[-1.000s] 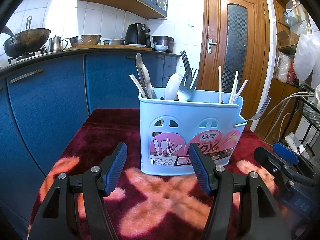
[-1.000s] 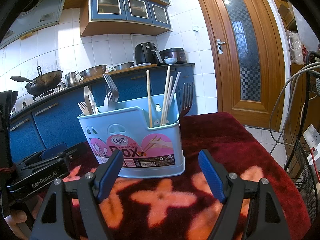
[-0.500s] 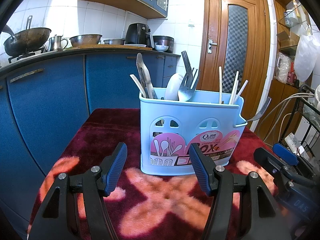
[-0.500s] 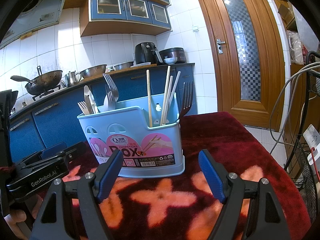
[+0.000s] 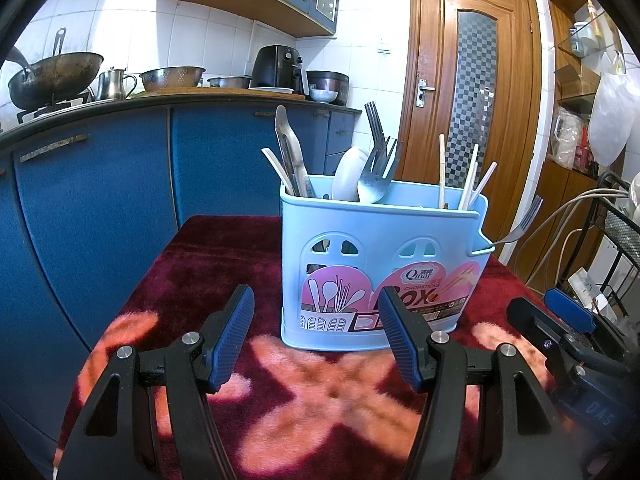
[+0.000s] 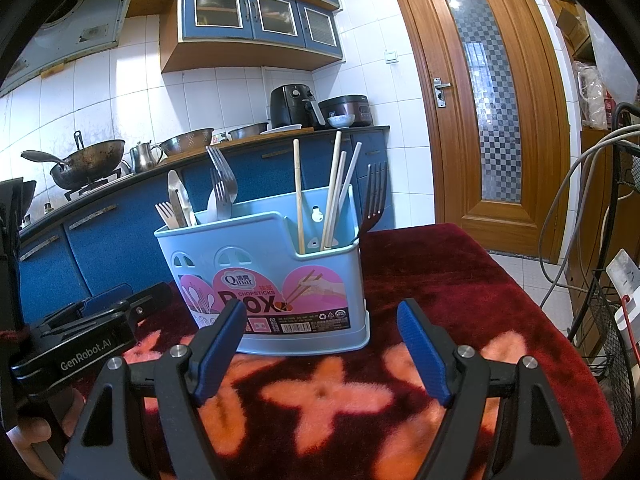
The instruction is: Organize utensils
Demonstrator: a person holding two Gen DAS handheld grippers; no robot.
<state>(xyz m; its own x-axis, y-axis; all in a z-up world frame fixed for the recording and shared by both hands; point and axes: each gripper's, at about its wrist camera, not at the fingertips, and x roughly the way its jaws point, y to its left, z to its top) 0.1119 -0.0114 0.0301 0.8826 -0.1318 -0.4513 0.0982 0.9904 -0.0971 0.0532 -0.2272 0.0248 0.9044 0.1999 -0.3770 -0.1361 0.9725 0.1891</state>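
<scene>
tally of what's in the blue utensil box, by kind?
Metal forks: 3 (one at the far end)
Wooden fork: 1
Metal knife: 1
White spoon: 1
Chopsticks: 4
Total: 10 visible; overlaps may hide more.

You had one light blue utensil box (image 6: pixel 280 280) on the worktop (image 6: pixel 440 280). In it stood four chopsticks (image 6: pixel 297 196), at least four forks (image 6: pixel 376 196), one white spoon (image 5: pixel 348 174) and one knife (image 6: pixel 176 196). Two hand-held grippers, left (image 5: pixel 316 336) and right (image 6: pixel 320 344).
</scene>
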